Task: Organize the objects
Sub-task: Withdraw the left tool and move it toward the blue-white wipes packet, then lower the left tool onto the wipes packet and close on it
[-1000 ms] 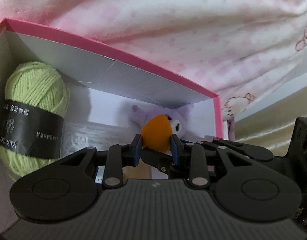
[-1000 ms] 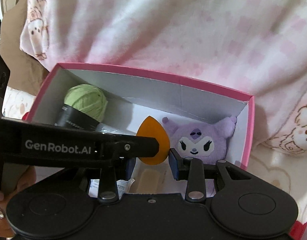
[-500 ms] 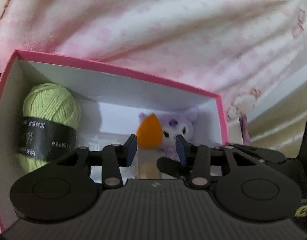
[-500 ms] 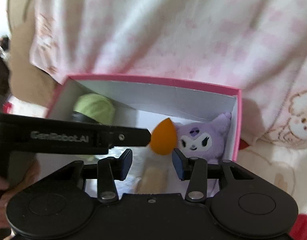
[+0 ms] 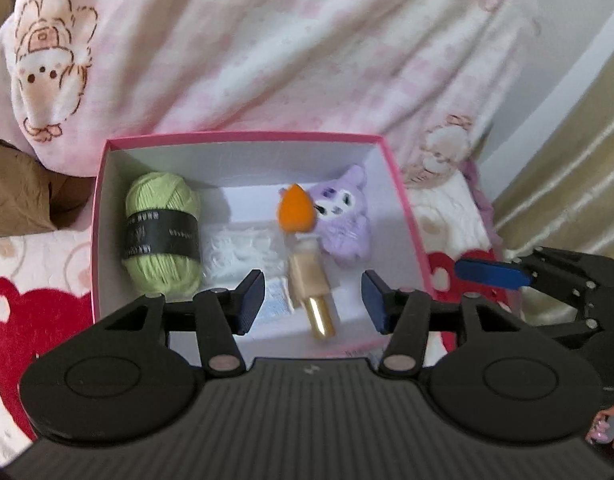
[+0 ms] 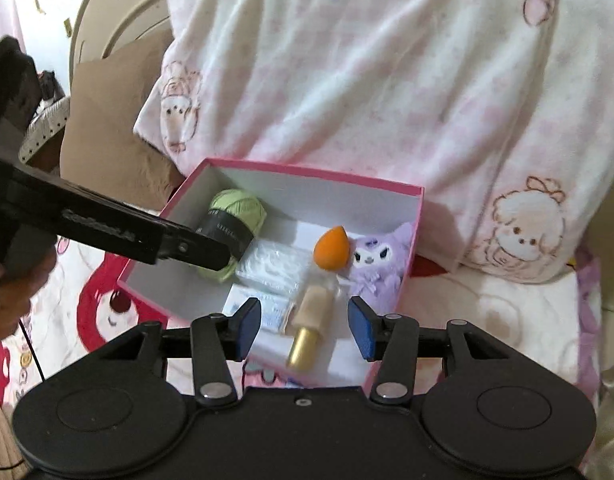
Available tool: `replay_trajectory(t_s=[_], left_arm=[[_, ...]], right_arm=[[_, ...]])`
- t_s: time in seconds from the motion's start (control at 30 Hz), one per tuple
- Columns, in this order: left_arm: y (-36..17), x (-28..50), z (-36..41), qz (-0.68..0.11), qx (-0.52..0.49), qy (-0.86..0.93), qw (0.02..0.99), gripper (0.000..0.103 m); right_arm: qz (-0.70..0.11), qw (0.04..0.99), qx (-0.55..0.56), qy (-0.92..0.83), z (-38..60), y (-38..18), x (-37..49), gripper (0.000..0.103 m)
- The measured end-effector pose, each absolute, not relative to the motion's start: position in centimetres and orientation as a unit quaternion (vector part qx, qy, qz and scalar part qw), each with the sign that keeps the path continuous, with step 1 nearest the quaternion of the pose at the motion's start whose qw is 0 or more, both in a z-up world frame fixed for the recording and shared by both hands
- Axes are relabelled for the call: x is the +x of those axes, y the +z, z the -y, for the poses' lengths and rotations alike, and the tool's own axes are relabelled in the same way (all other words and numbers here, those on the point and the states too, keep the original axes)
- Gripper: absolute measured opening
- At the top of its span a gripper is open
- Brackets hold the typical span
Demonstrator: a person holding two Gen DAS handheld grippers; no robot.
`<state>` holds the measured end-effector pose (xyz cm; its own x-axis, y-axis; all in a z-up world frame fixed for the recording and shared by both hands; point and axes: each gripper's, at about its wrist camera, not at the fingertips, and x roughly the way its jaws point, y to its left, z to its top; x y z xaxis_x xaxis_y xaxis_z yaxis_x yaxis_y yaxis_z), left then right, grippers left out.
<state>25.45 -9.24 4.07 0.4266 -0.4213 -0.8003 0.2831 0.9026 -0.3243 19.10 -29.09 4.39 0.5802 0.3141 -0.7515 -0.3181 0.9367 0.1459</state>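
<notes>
In the left wrist view, the pink box is seen ahead of the left gripper. Inside it are laid a green yarn ball, a white packet, an orange makeup sponge, a gold-capped foundation bottle and a purple plush toy. The packing is judged nearly done; if anything is left outside cannot be told. The jaws are opening and nothing is held between them. The gripper is pointed steeply down.

In the right wrist view, the right gripper is held above the near edge of the box, tilted downward. Its jaws are also opening, empty, with the bottle only seen beyond them.
</notes>
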Motion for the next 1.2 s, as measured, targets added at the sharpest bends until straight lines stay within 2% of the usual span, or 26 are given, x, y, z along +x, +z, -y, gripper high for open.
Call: replay_trajectory(t_s=[0.13, 0.43, 0.5, 0.63, 0.8, 0.97, 1.03, 1.2], left_arm=[[5.2, 22.4, 9.2, -0.492, -0.058, -0.214, 0.842, 0.054], [7.8, 16.1, 8.6, -0.480, -0.073, -0.212, 0.848, 0.056], [8.6, 15.0, 8.1, -0.466, -0.087, -0.224, 0.851, 0.063], [9.1, 13.6, 7.9, -0.454, -0.095, -0.230, 0.855, 0.063], [7.9, 12.5, 7.7, -0.463, -0.092, -0.221, 0.853, 0.065], [5.7, 11.7, 8.0, -0.474, -0.087, -0.215, 0.849, 0.078], [4.5, 11.5, 8.4, -0.479, -0.081, -0.219, 0.846, 0.079], [1.1, 11.5, 9.1, -0.460, -0.091, -0.214, 0.857, 0.081]], right_arm=[[-0.418, 0.890, -0.010, 0.182, 29.2, 5.7, 16.5, 0.055], [-0.414, 0.889, -0.013, 0.198, 29.5, 7.4, 10.7, 0.065], [-0.422, 0.883, 0.006, 0.207, 29.6, 7.6, 10.1, 0.066], [-0.414, 0.884, 0.010, 0.215, 29.8, 7.8, 8.4, 0.071], [-0.417, 0.884, 0.027, 0.209, 29.9, 7.5, 6.9, 0.072], [-0.411, 0.889, 0.004, 0.203, 29.5, 6.7, 5.8, 0.084], [-0.409, 0.891, -0.004, 0.196, 29.7, 5.9, 5.7, 0.089], [-0.401, 0.900, 0.022, 0.169, 31.9, 2.3, 6.7, 0.090]])
